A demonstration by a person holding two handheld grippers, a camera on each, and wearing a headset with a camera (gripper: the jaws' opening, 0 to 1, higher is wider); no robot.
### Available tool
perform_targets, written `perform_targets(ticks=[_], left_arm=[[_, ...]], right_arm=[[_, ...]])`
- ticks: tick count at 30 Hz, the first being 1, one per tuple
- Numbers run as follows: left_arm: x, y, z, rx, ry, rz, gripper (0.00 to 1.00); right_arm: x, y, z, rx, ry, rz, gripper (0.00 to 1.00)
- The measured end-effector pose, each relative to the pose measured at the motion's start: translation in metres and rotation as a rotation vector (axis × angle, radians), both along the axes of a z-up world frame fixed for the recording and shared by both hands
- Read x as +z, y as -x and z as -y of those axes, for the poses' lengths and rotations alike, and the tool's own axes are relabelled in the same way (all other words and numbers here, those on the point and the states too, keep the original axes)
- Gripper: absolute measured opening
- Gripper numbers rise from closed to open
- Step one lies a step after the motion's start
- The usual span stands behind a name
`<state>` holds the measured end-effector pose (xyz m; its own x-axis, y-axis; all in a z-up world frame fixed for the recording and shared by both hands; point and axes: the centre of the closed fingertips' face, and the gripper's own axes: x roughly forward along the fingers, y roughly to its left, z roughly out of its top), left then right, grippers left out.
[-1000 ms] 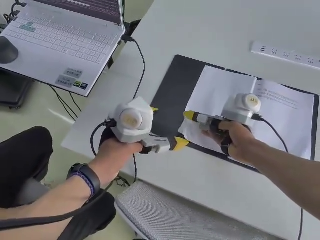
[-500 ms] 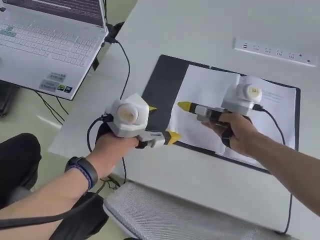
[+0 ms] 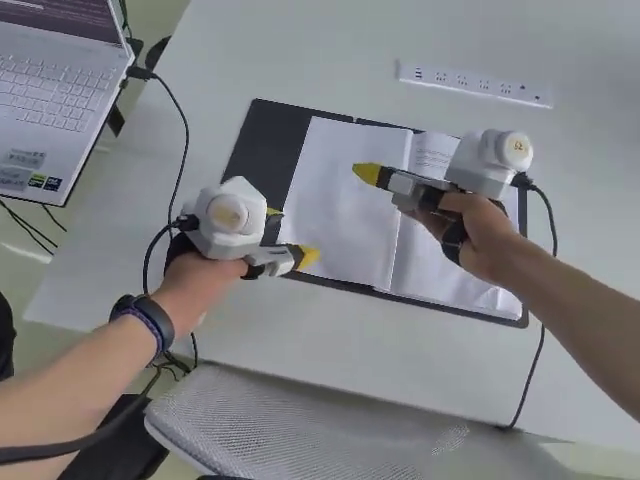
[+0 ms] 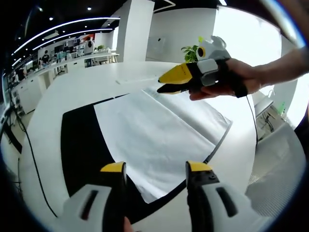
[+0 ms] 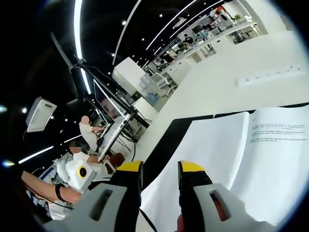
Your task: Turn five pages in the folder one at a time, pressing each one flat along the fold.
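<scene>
Our left tongs (image 4: 154,166) gape empty at the near edge of the folder (image 3: 262,150). Our right tongs (image 5: 161,166), slightly parted, hover above its open pages (image 3: 345,210).

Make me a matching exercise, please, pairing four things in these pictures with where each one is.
Things:
1. power strip
2. laptop
3. left gripper
4. right gripper

Places:
A. over the white pages of the open folder
B. at the folder's near edge, by its left corner
C. on the table, beyond the folder's far edge
D. at the far left of the head view, past the table's edge

Pairs: 1-C, 2-D, 3-B, 4-A
</scene>
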<state>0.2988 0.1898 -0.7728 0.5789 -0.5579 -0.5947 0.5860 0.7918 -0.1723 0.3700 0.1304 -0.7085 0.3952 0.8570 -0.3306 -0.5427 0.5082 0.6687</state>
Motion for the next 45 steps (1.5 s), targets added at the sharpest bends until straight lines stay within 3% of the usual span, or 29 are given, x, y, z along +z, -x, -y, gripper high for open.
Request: perform_targets(ticks=[6, 12, 14, 15, 23, 32, 34, 36, 37, 45], left_arm=[[-0.015, -0.004, 0.001, 0.002, -0.020, -0.010, 0.39], [-0.030, 0.001, -0.005, 0.004, -0.056, -0.032, 0.34], [-0.039, 0.007, -0.010, -0.025, -0.116, -0.039, 0.35], [-0.037, 0.009, -0.008, -0.037, -0.119, -0.017, 0.34], [-0.035, 0.005, -0.009, -0.018, -0.119, -0.005, 0.31], [-0.034, 0.004, -0.008, -0.012, -0.095, -0.008, 0.34], [-0.035, 0.003, -0.008, -0.016, -0.098, -0.009, 0.34], [-0.035, 0.003, -0.008, -0.010, -0.093, -0.012, 0.34], [-0.035, 0.003, -0.008, -0.007, -0.092, -0.013, 0.33], [-0.032, 0.003, -0.007, 0.011, -0.089, -0.017, 0.32]], right_arm=[[-0.003, 0.001, 0.012, -0.016, 0.009, -0.005, 0.26], [-0.011, 0.000, 0.016, -0.019, 0.010, -0.019, 0.25], [-0.014, 0.000, 0.015, -0.014, 0.017, -0.023, 0.24], [-0.015, 0.001, 0.015, -0.013, 0.022, -0.024, 0.24], [-0.020, -0.005, 0.016, 0.005, 0.032, -0.026, 0.23], [-0.031, -0.039, 0.031, -0.028, 0.052, -0.022, 0.16], [-0.033, -0.048, 0.036, -0.054, 0.034, -0.027, 0.14], [-0.043, -0.069, 0.050, -0.081, 0.034, -0.036, 0.12], [-0.046, -0.072, 0.052, -0.084, 0.033, -0.040, 0.10], [-0.076, -0.068, 0.045, -0.070, 0.039, -0.100, 0.01]])
